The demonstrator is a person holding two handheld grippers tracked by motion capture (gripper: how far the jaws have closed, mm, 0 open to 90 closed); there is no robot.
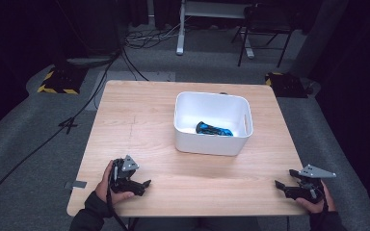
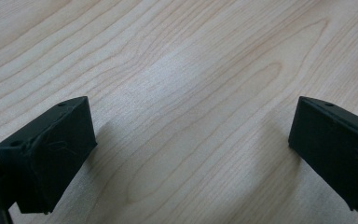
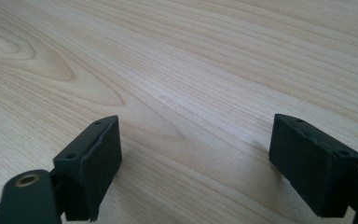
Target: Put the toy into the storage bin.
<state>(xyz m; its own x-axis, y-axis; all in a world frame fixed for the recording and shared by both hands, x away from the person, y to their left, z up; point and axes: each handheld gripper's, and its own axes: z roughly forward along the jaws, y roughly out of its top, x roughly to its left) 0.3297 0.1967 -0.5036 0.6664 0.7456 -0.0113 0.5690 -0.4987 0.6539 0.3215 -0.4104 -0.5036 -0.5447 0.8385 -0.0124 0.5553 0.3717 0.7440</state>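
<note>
A white bin (image 1: 213, 143) stands on the wooden table (image 1: 139, 120), right of its middle. Inside it lies a blue and black object (image 1: 214, 129). My left gripper (image 1: 145, 185) rests near the table's front left corner, held by a hand, with its jaws pointing right. In the left gripper view the left gripper (image 2: 191, 154) stands open over bare wood with nothing between its jaws. My right gripper (image 1: 279, 186) sits near the front right corner and points left. In the right gripper view the right gripper (image 3: 196, 163) is open, with bare wood between its jaws.
Beyond the table lie grey floor, black cables (image 1: 53, 134), a yellow-and-black striped base (image 1: 58, 82), a white desk leg (image 1: 180, 29) and a dark chair (image 1: 265, 29). A strip of tape (image 1: 76, 184) sticks out at the table's front left edge.
</note>
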